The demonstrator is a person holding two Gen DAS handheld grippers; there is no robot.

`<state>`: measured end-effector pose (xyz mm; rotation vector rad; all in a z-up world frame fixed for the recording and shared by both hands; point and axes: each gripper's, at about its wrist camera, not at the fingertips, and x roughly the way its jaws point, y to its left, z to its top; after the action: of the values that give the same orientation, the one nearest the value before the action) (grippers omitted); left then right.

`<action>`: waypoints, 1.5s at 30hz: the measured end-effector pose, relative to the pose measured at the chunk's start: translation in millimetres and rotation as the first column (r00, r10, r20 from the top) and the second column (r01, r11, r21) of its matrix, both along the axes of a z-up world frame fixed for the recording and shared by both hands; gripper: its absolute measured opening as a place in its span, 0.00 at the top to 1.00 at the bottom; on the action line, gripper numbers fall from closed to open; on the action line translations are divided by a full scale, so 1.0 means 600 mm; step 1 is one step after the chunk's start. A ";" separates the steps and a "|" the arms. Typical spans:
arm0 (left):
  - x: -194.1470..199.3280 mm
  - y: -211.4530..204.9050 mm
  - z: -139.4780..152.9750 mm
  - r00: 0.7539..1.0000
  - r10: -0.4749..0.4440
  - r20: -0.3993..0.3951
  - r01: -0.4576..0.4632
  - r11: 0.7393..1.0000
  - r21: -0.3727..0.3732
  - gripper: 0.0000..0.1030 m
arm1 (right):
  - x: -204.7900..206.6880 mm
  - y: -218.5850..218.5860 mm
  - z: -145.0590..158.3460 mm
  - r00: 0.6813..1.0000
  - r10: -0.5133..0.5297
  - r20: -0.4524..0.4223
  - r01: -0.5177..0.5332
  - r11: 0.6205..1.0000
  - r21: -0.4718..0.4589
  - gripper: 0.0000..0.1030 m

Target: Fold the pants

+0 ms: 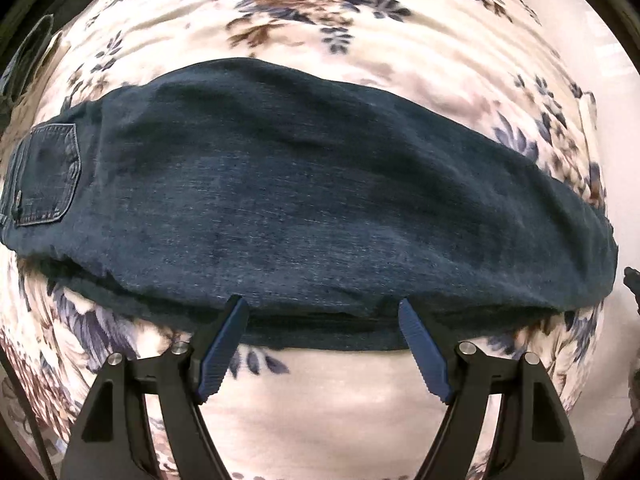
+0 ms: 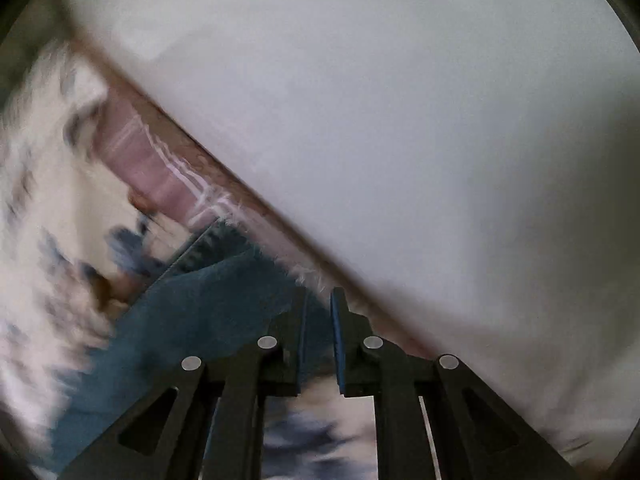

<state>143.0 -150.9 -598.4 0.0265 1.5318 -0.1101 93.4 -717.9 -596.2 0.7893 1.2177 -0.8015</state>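
Observation:
Dark blue jeans (image 1: 288, 200) lie folded lengthwise across a floral blanket (image 1: 320, 12), back pocket (image 1: 48, 176) at the far left. My left gripper (image 1: 324, 304) is open, its blue fingertips at the near edge of the jeans, one on each side of a stretch of the lower layer. In the blurred right wrist view my right gripper (image 2: 318, 300) has its jaws nearly closed with a narrow gap, beside the frayed hem of a jeans leg (image 2: 208, 300). Whether cloth is pinched between them is unclear.
The blanket covers the whole bed. A pale wall (image 2: 400, 120) and a brown bed edge (image 2: 224, 172) fill the right wrist view. The tip of the other gripper (image 1: 632, 280) shows at the right edge. Another dark garment (image 1: 28, 52) lies at the far left.

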 end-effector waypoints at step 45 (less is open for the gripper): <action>0.012 0.291 0.044 0.850 0.526 0.021 -0.519 0.844 -0.132 0.26 | 0.105 0.388 -0.109 0.981 0.166 0.096 -0.191 0.867 0.459 0.38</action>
<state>150.0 23.4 -572.0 -0.4841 1.4231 0.2344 156.5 -484.9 -661.4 1.0615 1.4354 -0.3277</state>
